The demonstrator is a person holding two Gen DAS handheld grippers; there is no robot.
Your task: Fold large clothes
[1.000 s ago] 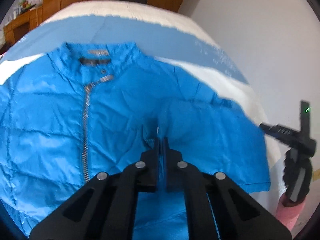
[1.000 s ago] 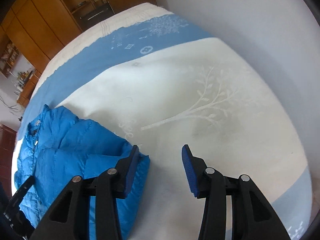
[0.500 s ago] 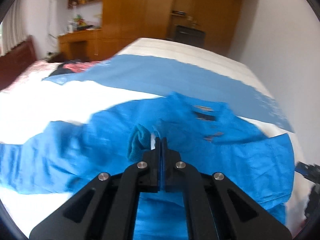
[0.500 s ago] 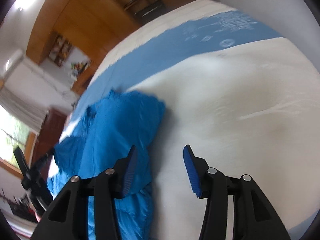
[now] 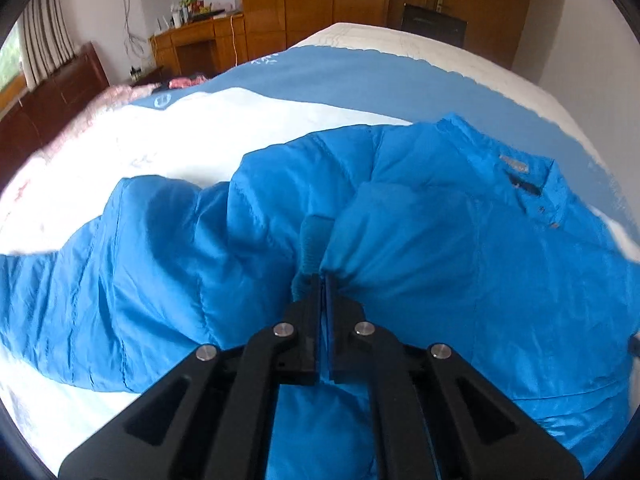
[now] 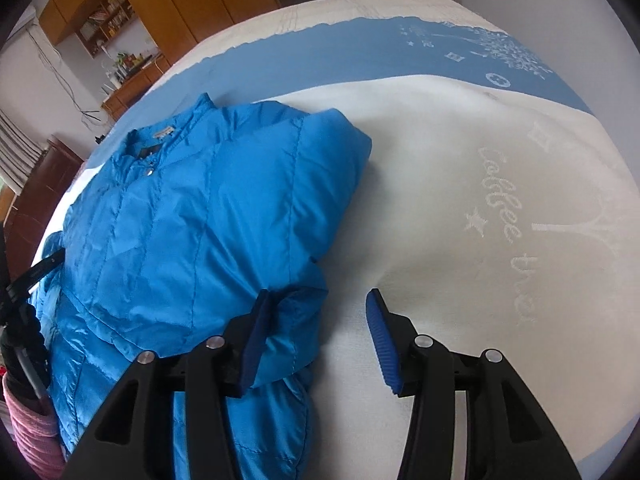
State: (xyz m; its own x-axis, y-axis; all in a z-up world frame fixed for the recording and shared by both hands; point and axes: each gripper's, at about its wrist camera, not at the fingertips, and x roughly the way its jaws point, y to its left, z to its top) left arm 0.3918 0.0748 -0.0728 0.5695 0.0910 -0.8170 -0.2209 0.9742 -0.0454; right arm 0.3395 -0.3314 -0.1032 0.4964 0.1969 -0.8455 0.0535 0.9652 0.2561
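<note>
Left tongs (image 5: 323,280) pinch the blue jacket's (image 6: 192,216) cuff (image 5: 314,248) mid-fold; right tongs (image 6: 316,320) spread, empty, beside its folded edge; final folds seemingly remain.

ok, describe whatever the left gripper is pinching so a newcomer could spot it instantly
On the white and blue bedspread lies a bright blue puffer jacket. Near its middle, the left gripper is shut on the sleeve cuff: a darker, ribbed knit band, unlike the smooth, shiny quilted fabric around it.
</note>
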